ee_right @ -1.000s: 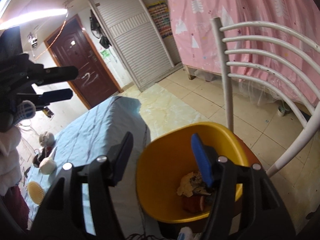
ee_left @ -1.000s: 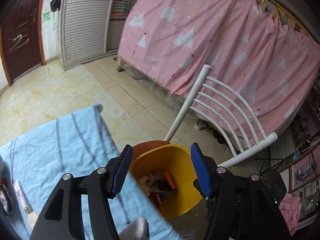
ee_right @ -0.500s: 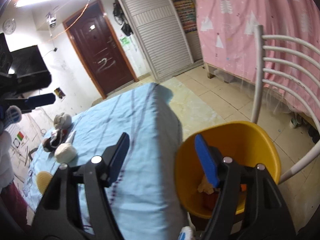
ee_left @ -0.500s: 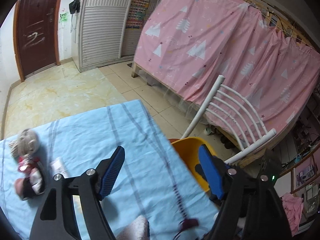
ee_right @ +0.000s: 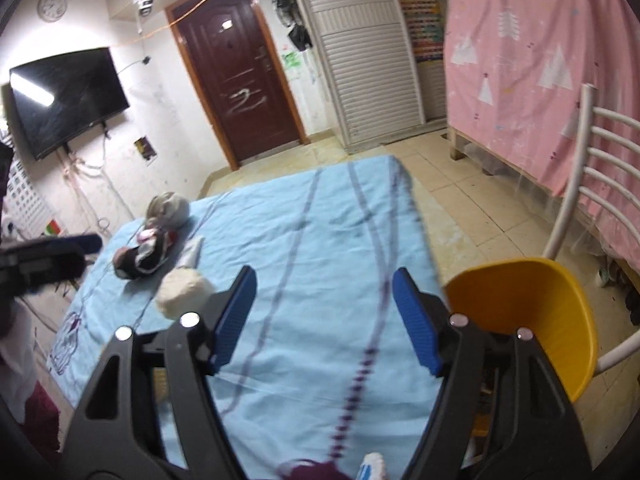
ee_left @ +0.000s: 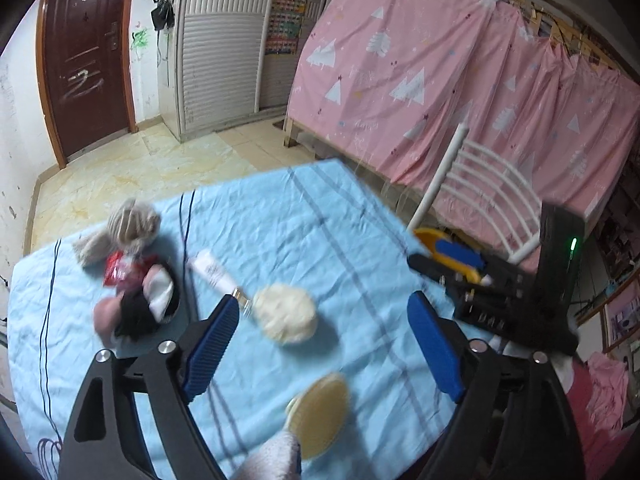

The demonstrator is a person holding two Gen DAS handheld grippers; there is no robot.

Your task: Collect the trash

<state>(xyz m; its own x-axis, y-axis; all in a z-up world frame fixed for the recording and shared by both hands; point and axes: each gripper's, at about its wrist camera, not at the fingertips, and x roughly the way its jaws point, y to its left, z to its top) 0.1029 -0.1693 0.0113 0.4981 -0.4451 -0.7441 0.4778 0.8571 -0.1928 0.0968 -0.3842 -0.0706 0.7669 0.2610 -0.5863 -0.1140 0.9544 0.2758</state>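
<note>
My left gripper (ee_left: pixel 322 302) hovers over the light blue tablecloth (ee_left: pixel 304 232), its jaws opening with nothing between them. Just ahead of it lie a beige crumpled wad (ee_left: pixel 285 314), a white tube (ee_left: pixel 214 272), a red wrapper (ee_left: pixel 120 272), a grey crumpled lump (ee_left: pixel 132 224) and a black, white and pink bundle (ee_left: pixel 140 308). My right gripper (ee_right: pixel 324 276) is also opening and empty above the cloth (ee_right: pixel 320 232). The yellow bin (ee_right: pixel 532 304) stands off the table's right edge. The wad (ee_right: pixel 184 294) and the tube (ee_right: pixel 190 256) lie to the left.
A round yellow brush (ee_left: pixel 318 414) lies near the table's front edge. A white slatted chair (ee_right: pixel 592 184) stands behind the bin, in front of a pink curtain (ee_left: pixel 440 80). A tiled floor, a brown door (ee_right: pixel 240 80) and a wall television (ee_right: pixel 68 100) lie beyond.
Both views have swung left, from above the yellow bin to over the table with its litter. Both pairs of jaws have widened. The bin now sits at the right side.
</note>
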